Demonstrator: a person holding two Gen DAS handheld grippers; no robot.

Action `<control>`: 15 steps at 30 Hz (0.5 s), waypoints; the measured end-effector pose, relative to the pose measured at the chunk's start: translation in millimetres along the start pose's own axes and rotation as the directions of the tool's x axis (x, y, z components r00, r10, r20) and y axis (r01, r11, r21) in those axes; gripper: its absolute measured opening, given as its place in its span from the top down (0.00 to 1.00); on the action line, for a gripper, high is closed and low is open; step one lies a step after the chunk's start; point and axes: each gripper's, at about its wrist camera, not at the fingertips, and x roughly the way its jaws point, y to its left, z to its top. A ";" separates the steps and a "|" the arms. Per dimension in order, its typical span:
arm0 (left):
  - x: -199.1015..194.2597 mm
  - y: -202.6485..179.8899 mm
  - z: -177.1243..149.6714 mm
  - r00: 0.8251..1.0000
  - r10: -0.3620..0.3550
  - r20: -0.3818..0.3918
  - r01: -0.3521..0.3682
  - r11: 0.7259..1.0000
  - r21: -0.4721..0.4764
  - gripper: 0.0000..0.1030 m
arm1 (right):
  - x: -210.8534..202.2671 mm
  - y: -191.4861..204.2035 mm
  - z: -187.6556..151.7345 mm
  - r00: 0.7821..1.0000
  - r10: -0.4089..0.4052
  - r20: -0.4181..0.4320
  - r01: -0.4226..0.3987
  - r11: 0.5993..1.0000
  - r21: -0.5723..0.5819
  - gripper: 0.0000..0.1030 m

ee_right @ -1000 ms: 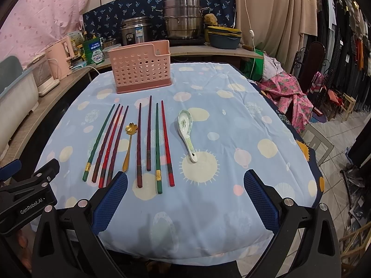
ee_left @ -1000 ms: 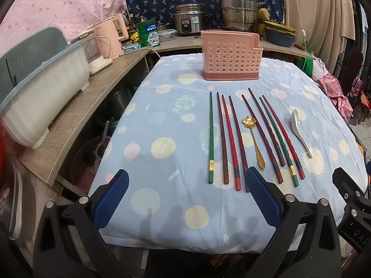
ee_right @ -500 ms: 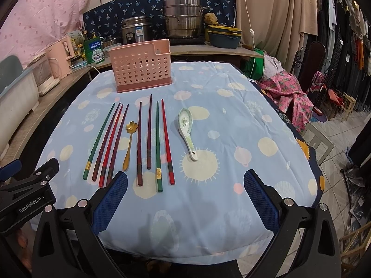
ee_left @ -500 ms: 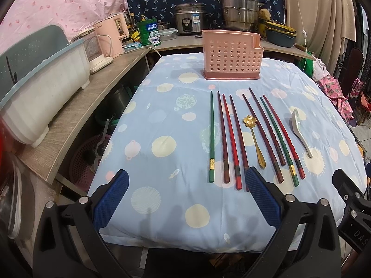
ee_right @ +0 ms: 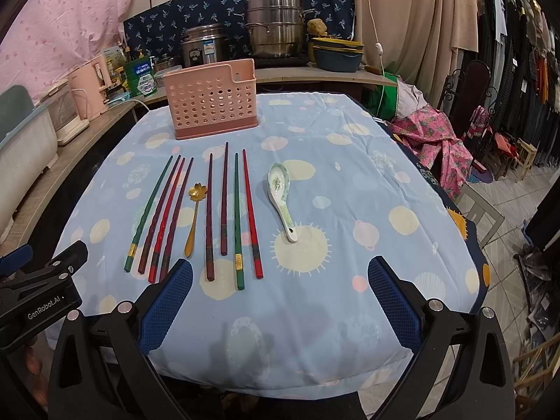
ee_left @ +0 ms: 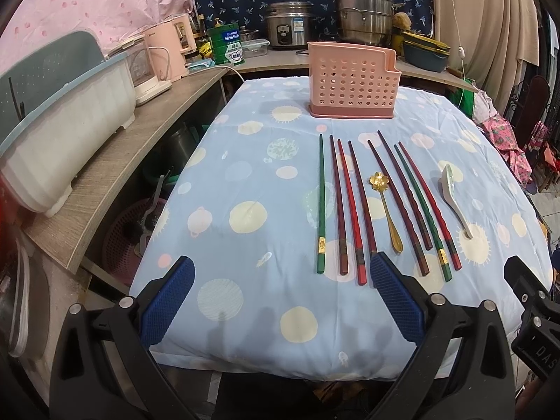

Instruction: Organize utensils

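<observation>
Several red, maroon and green chopsticks [ee_left: 353, 206] [ee_right: 210, 213] lie side by side on the blue dotted tablecloth [ee_left: 245, 182]. A gold flower-headed spoon [ee_left: 385, 210] [ee_right: 193, 217] lies among them. To their right rests a white ceramic spoon [ee_left: 455, 199] [ee_right: 281, 199]. Behind them stands an upright pink perforated utensil holder [ee_left: 351, 82] [ee_right: 213, 99]. My left gripper [ee_left: 280, 280] hangs open at the near table edge, left of the chopstick ends. The right gripper [ee_right: 280, 280] is open too, near the edge below the ceramic spoon. Both hold nothing.
A wooden counter [ee_left: 105, 175] runs along the left with a white tub [ee_left: 59, 140] and pink appliances [ee_left: 168, 52]. Metal pots [ee_left: 364, 14] and a rice cooker [ee_left: 288, 24] stand on the shelf behind the table. Clothes and chairs [ee_right: 490, 122] fill the right side.
Both grippers have barely shifted; the left view has crept slightly forward. Nothing on the table has moved.
</observation>
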 end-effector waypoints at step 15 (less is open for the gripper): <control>3.6 -1.8 -0.2 1.000 -0.014 -0.013 0.014 1.000 -0.001 0.07 | 0.1 0.0 -0.4 1.000 0.001 -0.001 -0.001 1.000 0.002 0.07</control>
